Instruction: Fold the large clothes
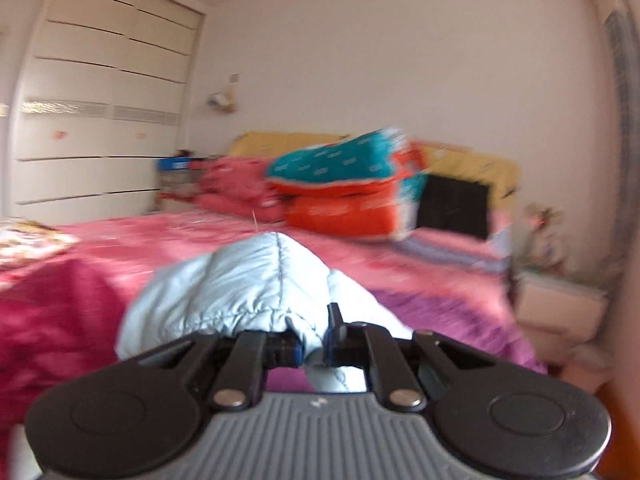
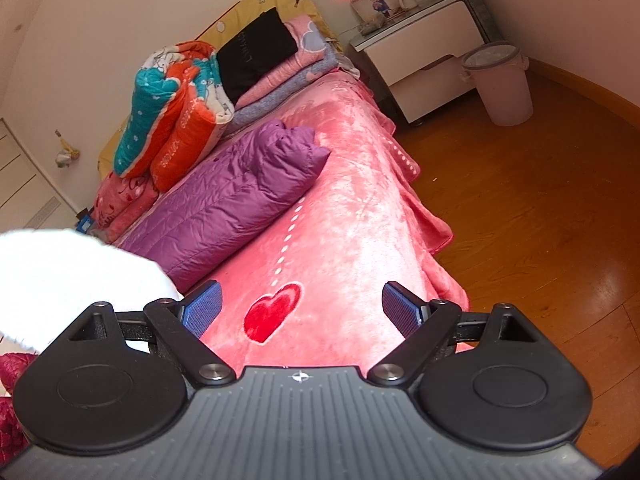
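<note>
Already my left gripper (image 1: 314, 344) pinches the pale-blue quilted jacket (image 1: 248, 280); right gripper (image 2: 301, 312) gapes empty, so slippery fabric may slide free.

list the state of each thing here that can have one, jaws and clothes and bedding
left gripper: jaws shut on the light blue jacket
light blue jacket: puffy, bunched, a fold pinched
right gripper: jaws open, nothing between them
purple jacket: lying on the bed, not held
pink blanket: spread over the bed
quilts: folded and stacked
bin: upright on the floor
</note>
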`<state>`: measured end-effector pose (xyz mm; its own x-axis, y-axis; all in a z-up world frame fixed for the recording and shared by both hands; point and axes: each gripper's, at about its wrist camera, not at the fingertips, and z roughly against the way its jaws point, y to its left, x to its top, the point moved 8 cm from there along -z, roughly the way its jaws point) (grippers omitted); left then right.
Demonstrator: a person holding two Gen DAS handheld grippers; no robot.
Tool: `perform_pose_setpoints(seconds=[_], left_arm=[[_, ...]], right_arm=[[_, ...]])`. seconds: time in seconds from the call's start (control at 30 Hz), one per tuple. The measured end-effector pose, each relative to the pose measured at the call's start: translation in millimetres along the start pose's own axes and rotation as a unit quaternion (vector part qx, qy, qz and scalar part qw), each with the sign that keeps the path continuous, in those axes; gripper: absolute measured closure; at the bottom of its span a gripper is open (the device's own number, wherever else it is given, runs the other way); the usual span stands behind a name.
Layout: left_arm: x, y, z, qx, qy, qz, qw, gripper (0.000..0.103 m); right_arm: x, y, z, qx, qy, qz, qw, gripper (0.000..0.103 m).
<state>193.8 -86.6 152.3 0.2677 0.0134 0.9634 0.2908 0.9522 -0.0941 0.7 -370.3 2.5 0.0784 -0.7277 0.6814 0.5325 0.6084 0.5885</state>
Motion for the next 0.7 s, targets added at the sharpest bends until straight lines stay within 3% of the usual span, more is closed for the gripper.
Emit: perform_pose_setpoints(seconds=[0.1, 0.23, 0.37, 0.47, 0.63, 0.7], left_arm=[[-33.1, 43.8, 3.5, 0.047, 0.049, 0.007, 0.9976, 0.095], [-85.4, 81.2, 9.2, 0.083, 0.110, 0.024, 0.9902, 0.094], [-127.1, 98.3, 6.2, 0.092, 0.163, 0.031, 0.9818, 0.092], [-141.8, 101.4, 14.6, 0.084, 0.179, 0.039, 0.9796, 0.087], [-145.2, 93.8, 36.9, 0.053, 0.194, 0.034, 0.9789, 0.054], [-143.7, 95.5, 49.3, 0.044, 0.188, 0.032, 0.9807, 0.045]], right_arm=[[-3.0, 6.7, -2.3, 0.005, 0.004, 0.008, 1.000, 0.000], [-6.0, 10.5, -5.4, 0.010, 0.010, 0.019, 1.000, 0.000], [-7.8, 14.6, -5.7, 0.014, 0.014, 0.035, 0.999, 0.000], [-9.5, 18.1, -5.8, 0.020, 0.016, 0.049, 0.998, 0.000], [-13.6, 27.9, -6.7, 0.032, 0.020, 0.077, 0.996, 0.000], [-14.0, 32.3, -6.5, 0.036, 0.017, 0.089, 0.995, 0.000]])
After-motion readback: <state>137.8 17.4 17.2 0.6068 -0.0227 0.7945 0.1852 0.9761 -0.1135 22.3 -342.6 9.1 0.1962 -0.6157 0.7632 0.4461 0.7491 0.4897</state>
